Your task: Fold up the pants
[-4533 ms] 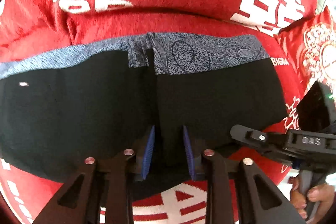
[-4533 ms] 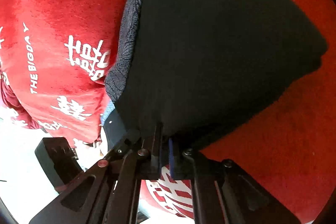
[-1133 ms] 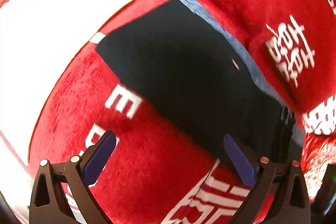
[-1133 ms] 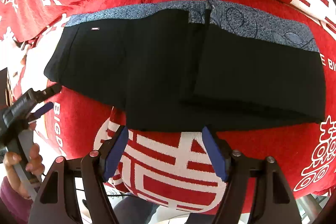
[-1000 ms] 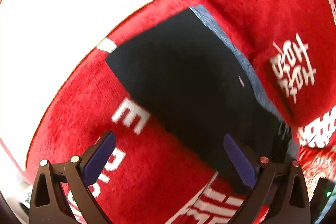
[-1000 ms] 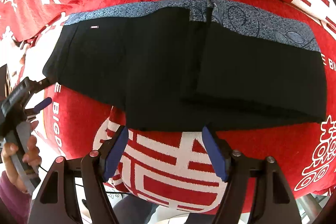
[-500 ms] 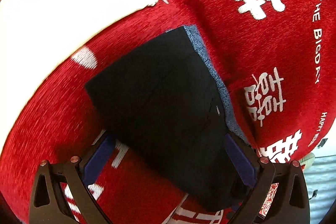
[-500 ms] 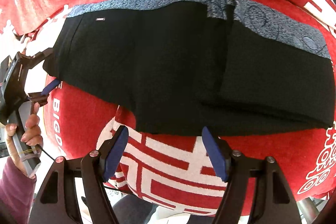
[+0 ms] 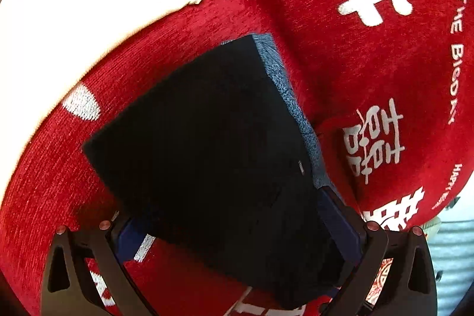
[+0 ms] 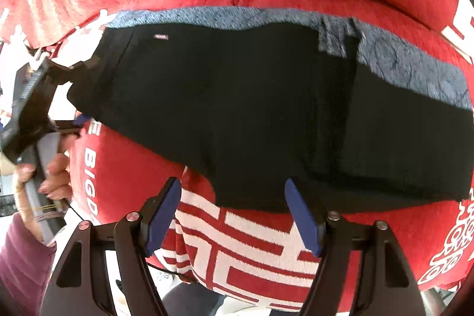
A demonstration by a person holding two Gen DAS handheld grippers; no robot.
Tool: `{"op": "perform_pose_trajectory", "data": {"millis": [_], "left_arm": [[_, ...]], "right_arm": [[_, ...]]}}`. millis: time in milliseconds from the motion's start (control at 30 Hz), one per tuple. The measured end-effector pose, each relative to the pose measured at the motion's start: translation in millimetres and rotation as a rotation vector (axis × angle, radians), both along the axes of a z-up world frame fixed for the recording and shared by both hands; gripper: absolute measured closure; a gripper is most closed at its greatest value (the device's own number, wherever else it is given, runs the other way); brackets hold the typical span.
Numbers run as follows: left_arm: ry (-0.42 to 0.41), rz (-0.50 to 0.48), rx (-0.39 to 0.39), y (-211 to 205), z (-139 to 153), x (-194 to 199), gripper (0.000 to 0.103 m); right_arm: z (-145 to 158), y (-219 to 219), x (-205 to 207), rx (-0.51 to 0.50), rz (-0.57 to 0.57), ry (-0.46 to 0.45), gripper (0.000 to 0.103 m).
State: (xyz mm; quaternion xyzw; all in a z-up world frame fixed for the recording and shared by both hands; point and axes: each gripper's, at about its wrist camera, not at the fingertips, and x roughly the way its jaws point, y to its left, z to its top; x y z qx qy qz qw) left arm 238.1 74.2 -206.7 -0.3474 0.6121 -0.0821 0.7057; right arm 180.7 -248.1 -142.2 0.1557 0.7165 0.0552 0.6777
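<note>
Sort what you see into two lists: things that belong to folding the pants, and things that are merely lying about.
Belongs to the job:
black pants
left gripper
right gripper

Merely there:
red blanket with white characters
white cloth

A red blanket (image 10: 251, 250) with white characters covers the surface; a matching red cushion (image 9: 370, 19) lies behind.

The pants (image 10: 251, 108) lie flat across the blanket (image 10: 246, 250). The left gripper (image 9: 237, 230) straddles their left end; the right gripper (image 10: 234, 215) sits at their near edge.
</note>
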Motion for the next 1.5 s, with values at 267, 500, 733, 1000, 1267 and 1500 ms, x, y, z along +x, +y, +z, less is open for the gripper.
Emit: {"op": "perform_pose_trajectory", "data": {"millis": [267,500,733,1000,1267,1500], "left_arm": [[-0.248,-0.272,0.546,-58.7,42.8,-15.9,0.063],[-0.478,-0.541,0.840,-124.9,55.1,-50.6,0.063],[-0.489,-0.565,0.879,-131.6,52.7,-52.9,0.063],[-0.479,-0.595,0.902,-137.8,53.0,-53.5,0.063],[-0.597,-0.651,0.830,-179.9,100.0,-73.0,0.063],[-0.719,-0.736,0.723,-252.6,160.8,-103.2,0.063]], "right_arm": [[22.3,-8.0,73.4,0.114,-0.014,-0.080,0.027],[29.9,38.2,155.3,0.279,0.098,-0.028,0.022],[7.6,138.4,204.4,0.337,0.322,0.119,0.020],[-36.0,191.8,204.9,0.255,0.470,0.244,0.066],[0.9,115.6,181.2,0.430,0.360,0.103,0.087],[48.5,-12.2,130.9,0.600,0.109,-0.067,0.086]]}}
